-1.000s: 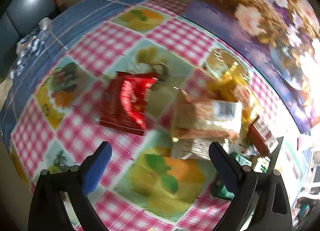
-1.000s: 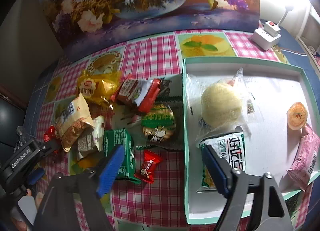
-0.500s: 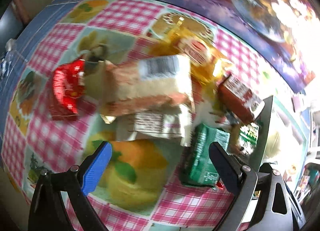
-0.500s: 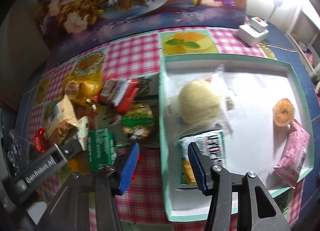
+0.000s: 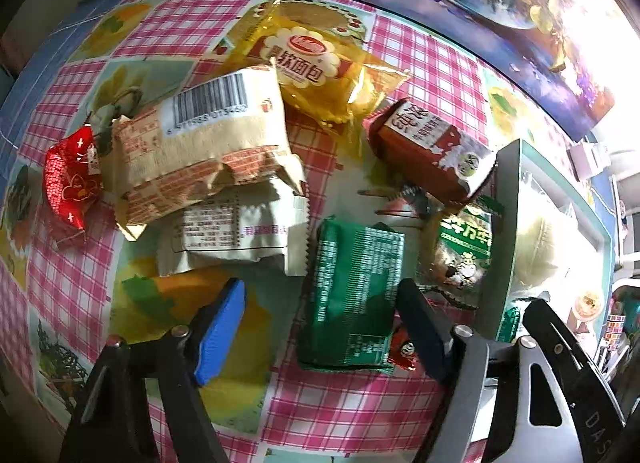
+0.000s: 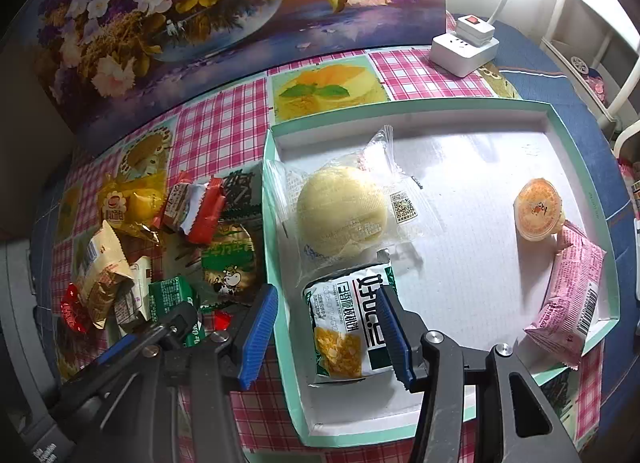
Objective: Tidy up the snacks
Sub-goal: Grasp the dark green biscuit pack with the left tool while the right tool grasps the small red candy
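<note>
**Green packet next in line, with neighbours crowding it**

The desk (image 6: 224, 131), under a pink checked cloth, carries everything. On its right side lies the teal-rimmed tray (image 6: 408, 107), already holding a wrapped round bun (image 6: 342, 217), a white-and-green packet (image 6: 348, 327), a pink packet (image 6: 570, 295) and a small orange jelly cup (image 6: 538, 209).

Left of the tray lies the unsorted pile: a yellow bread bag (image 5: 316, 63), a beige barcoded packet (image 5: 200, 143) lying on a white packet (image 5: 236, 235), a brown carton-shaped snack (image 5: 424, 147), a green packet (image 5: 356, 295), a clear cow-print packet (image 5: 460, 251) against the tray wall, a red foil sweet (image 5: 70, 179), and a small red candy (image 5: 402, 347) tucked at the green packet's edge.

The left hand-held gripper (image 5: 320, 327) hangs over the green packet with its fingers spread, holding nothing. The right hand-held gripper (image 6: 326, 331) is also apart and empty, hovering above the white-and-green packet in the tray.

The likely trouble: the left fingers may pinch the small red candy along with the green packet, or slip on its glossy flat wrapper. The two tools also sit close together and could knock each other.
</note>
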A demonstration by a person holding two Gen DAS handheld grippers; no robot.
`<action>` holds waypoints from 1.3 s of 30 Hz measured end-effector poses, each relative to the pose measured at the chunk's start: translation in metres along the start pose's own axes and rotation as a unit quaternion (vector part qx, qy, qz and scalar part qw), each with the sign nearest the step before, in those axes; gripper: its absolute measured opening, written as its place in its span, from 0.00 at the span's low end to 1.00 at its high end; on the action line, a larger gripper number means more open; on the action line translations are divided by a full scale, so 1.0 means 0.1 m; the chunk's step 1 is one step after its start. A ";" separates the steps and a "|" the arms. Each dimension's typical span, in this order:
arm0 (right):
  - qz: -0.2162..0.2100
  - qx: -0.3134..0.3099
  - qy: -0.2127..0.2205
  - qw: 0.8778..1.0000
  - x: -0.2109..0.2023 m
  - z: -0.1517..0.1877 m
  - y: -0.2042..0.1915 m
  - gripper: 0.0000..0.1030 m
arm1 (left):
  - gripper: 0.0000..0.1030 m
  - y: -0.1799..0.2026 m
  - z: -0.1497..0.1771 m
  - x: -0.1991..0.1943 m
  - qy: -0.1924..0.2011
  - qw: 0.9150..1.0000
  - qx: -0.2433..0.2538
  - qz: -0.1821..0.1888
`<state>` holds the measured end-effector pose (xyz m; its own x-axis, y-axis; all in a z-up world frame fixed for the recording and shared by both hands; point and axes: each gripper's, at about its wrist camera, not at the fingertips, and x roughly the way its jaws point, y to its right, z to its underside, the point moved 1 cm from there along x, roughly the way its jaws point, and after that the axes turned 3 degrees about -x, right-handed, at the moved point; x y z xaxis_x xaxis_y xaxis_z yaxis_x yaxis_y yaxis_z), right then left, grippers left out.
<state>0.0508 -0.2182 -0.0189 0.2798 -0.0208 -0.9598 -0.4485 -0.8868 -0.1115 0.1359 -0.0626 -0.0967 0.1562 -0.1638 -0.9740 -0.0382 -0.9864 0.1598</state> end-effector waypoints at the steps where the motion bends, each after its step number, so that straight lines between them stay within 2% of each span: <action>1: -0.001 0.000 0.000 1.000 0.00 0.00 0.01 0.53 | 0.66 0.05 0.01 0.00 0.002 1.000 0.002 -0.002; 4: -0.001 -0.002 0.001 1.000 -0.01 0.00 0.00 0.53 | 0.49 0.07 -0.03 0.00 0.002 1.000 -0.002 0.007; 6: -0.003 -0.007 0.002 1.000 -0.01 0.00 -0.02 0.53 | 0.47 0.04 -0.04 0.00 0.002 1.000 -0.011 0.006; 15: -0.040 -0.058 -0.004 0.997 0.03 0.08 -0.29 0.49 | 0.46 -0.30 -0.08 -0.03 0.008 0.997 -0.075 -0.015; 21: -0.055 -0.091 -0.010 0.994 0.05 0.16 -0.49 0.44 | 0.46 -0.37 -0.05 -0.03 0.010 0.994 -0.104 -0.019; 32: -0.052 -0.124 -0.041 0.990 0.30 0.28 -0.70 0.34 | 0.46 -0.61 0.01 -0.09 0.006 0.994 -0.105 -0.021; 39: -0.043 -0.133 -0.048 0.989 0.45 0.34 -0.80 0.29 | 0.46 -0.51 0.00 -0.05 0.007 0.995 -0.101 -0.026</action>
<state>0.0705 -0.1326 -0.0620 0.2200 0.0934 -0.9710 -0.1844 -0.9735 -0.1354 0.1370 -0.0112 -0.1003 0.1673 -0.1115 -0.9796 0.1686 -0.9757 0.1399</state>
